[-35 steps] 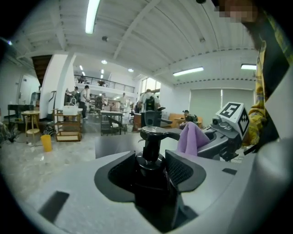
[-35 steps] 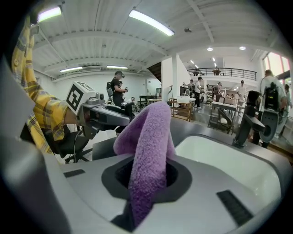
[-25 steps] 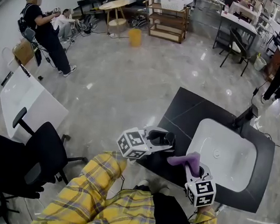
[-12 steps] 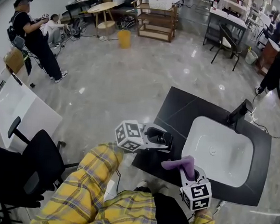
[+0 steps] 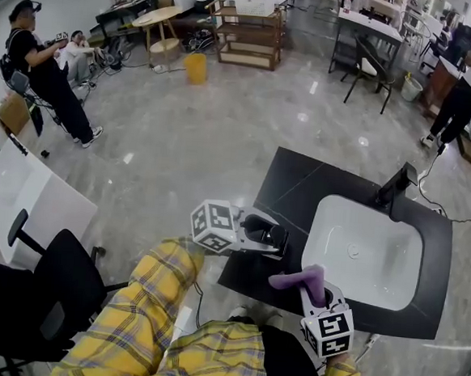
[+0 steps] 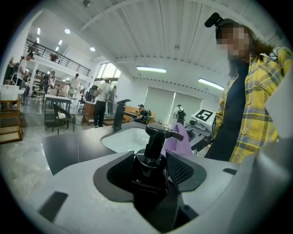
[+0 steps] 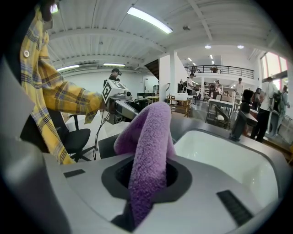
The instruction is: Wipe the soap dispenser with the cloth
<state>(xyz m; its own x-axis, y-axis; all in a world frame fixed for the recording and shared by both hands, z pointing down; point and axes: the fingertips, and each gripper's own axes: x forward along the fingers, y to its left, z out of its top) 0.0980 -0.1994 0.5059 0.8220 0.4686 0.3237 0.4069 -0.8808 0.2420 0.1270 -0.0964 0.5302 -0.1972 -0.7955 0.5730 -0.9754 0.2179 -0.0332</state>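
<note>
A black soap dispenser (image 6: 152,157) with a pump head stands between the jaws of my left gripper (image 6: 149,171), which is shut on its body. In the head view that left gripper (image 5: 266,234) holds the dispenser (image 5: 263,228) over the near left corner of the black counter (image 5: 292,188). My right gripper (image 7: 145,176) is shut on a purple cloth (image 7: 149,151) that folds up and over the jaws. In the head view the right gripper (image 5: 318,293) holds the cloth (image 5: 300,280) just right of the dispenser, apart from it.
A white basin (image 5: 364,250) sits in the counter with a black tap (image 5: 394,187) at its far rim. A black office chair (image 5: 49,282) stands at my left, by a white table (image 5: 32,195). People (image 5: 42,66) stand far back left; shelves and tables line the back.
The head view has shifted slightly; both grippers stay nearly in place. The left gripper with the dispenser has turned a little. The cloth remains just right of the dispenser.
</note>
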